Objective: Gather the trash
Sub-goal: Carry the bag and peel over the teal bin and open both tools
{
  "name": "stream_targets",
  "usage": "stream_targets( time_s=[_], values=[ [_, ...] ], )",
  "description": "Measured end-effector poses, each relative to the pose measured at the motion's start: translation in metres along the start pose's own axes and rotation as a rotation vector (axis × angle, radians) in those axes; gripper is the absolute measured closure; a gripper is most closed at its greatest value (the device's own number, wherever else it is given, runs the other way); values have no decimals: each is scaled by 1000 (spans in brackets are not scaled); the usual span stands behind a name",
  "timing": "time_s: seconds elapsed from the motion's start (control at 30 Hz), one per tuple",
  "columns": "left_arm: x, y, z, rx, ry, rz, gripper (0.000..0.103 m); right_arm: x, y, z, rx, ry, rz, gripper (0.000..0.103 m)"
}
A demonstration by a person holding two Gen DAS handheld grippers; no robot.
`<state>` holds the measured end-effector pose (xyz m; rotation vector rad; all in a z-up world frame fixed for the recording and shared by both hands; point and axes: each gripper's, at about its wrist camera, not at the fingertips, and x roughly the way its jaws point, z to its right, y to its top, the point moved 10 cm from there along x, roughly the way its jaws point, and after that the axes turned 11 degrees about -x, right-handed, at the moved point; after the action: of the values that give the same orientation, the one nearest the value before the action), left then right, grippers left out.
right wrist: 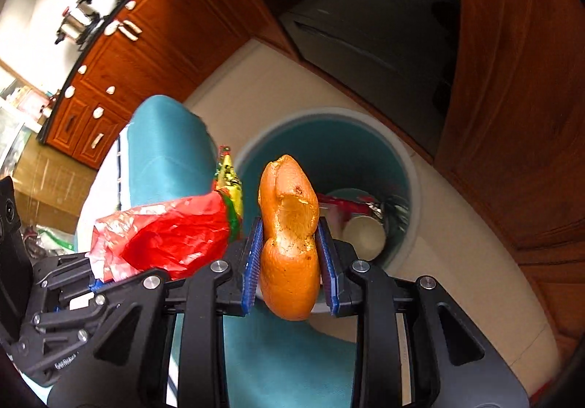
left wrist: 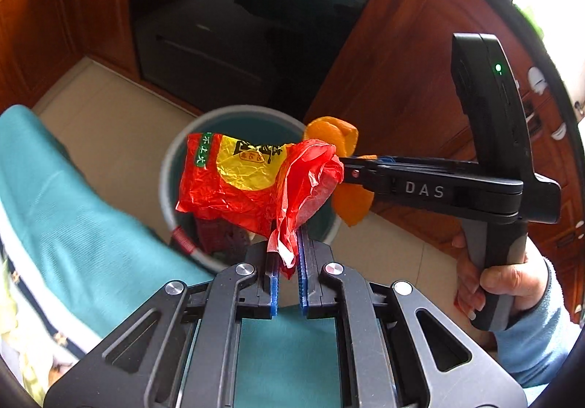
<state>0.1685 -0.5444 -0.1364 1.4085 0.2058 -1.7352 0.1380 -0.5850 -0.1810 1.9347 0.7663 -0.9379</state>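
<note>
My left gripper is shut on a crumpled red and yellow snack wrapper and holds it over the round bin. My right gripper is shut on an orange peel, also held above the bin. In the left wrist view the right gripper comes in from the right with the peel behind the wrapper. In the right wrist view the wrapper and left gripper sit at the left. The bin holds a paper cup and other wrappers.
A teal cloth-covered surface lies at the left and below the grippers. Wooden cabinets and a dark appliance stand behind the bin on a pale tiled floor.
</note>
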Motion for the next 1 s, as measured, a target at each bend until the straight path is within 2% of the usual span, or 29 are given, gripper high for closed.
stream_targets(
  time_s=[0.23,0.67,0.7,0.73,0.77,0.8,0.83,0.93,1.0],
  values=[
    [43,17,2,1,6,-53,94,27,5,28,42,-6,-45,75],
    [71,21,-12,-1,37,-102,90,60,5,47,72,-13,-101,71],
    [71,21,-14,-6,40,-102,79,62,5,47,74,-11,-104,70],
    [71,22,-16,-10,50,-99,71,63,5,47,79,-6,-104,63],
    [71,24,-18,-12,59,-90,51,63,6,47,84,-3,-102,45],
    [70,26,-19,-10,66,-76,42,62,6,47,89,-1,-97,36],
    [67,27,-20,-7,77,-59,40,61,7,47,89,-2,-91,25],
    [63,28,-23,-13,87,-60,31,59,9,46,89,-12,-99,19],
    [62,27,-24,-16,97,-64,22,59,8,45,97,-13,-103,16]
  ],
)
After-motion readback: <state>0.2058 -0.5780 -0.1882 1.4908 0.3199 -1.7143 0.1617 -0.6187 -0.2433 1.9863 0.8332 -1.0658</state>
